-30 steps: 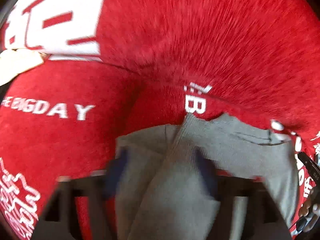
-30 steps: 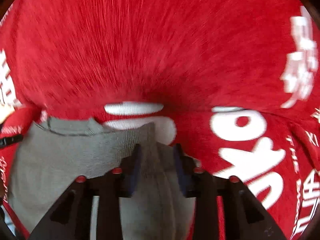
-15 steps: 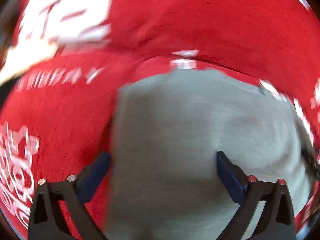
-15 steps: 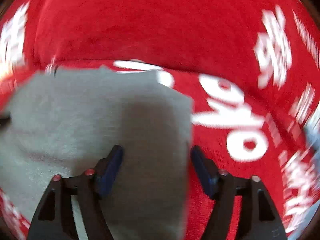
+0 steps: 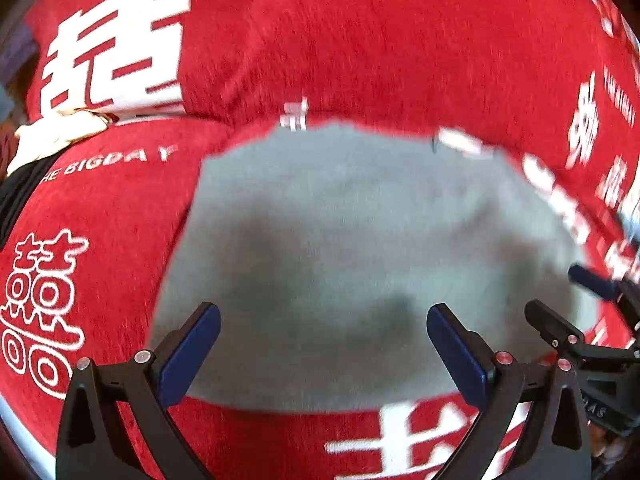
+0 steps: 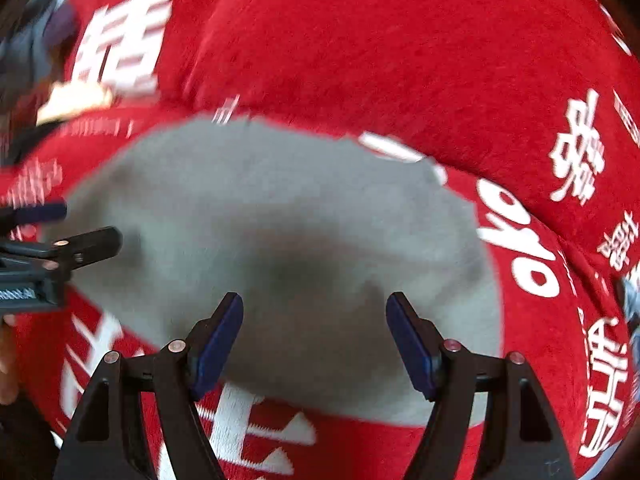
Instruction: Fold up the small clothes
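Grey knit garment [image 5: 360, 248], soft and floppy, lies below both my wide-open hand-held grippers [image 5: 324, 344] [image 6: 314, 336]; I'd pinch an edge.

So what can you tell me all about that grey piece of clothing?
The grey garment looks like soft knit fabric, plain with no print. It lies flat as a rounded, folded-looking shape on the red cloth with white lettering, which touches it all round. Its edges are blurred, so seams cannot be made out. The left gripper and right gripper hover over its near edge, jaws open, nothing pinched.
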Action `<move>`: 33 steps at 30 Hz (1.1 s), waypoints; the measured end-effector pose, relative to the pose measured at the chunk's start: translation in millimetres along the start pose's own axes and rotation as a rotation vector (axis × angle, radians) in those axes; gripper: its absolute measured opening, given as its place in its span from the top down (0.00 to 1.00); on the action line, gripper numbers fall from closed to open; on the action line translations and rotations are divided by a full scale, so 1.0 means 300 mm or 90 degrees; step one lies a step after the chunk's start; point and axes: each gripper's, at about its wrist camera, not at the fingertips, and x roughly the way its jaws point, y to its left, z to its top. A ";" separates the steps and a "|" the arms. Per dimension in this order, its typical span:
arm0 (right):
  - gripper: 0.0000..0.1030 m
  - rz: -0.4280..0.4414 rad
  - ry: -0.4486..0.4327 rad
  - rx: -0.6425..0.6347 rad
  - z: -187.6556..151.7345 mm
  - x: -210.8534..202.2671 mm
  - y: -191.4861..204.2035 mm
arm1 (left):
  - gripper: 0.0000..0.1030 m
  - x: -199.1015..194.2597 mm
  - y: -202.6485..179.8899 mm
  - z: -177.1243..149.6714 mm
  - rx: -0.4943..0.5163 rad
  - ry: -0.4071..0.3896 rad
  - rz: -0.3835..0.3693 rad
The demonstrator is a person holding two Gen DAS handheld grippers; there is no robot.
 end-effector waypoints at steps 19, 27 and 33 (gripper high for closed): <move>0.22 0.017 -0.020 0.212 -0.176 -0.100 -0.372 | 0.00 -0.073 0.177 -0.069 -0.087 -0.012 0.001; 0.22 -0.021 0.000 0.110 0.104 0.039 -0.157 | 0.00 0.029 -0.038 0.129 -0.053 -0.005 0.038; 0.22 -0.018 0.050 0.096 0.108 0.145 -0.177 | 0.00 0.113 0.035 0.122 -0.057 0.037 0.057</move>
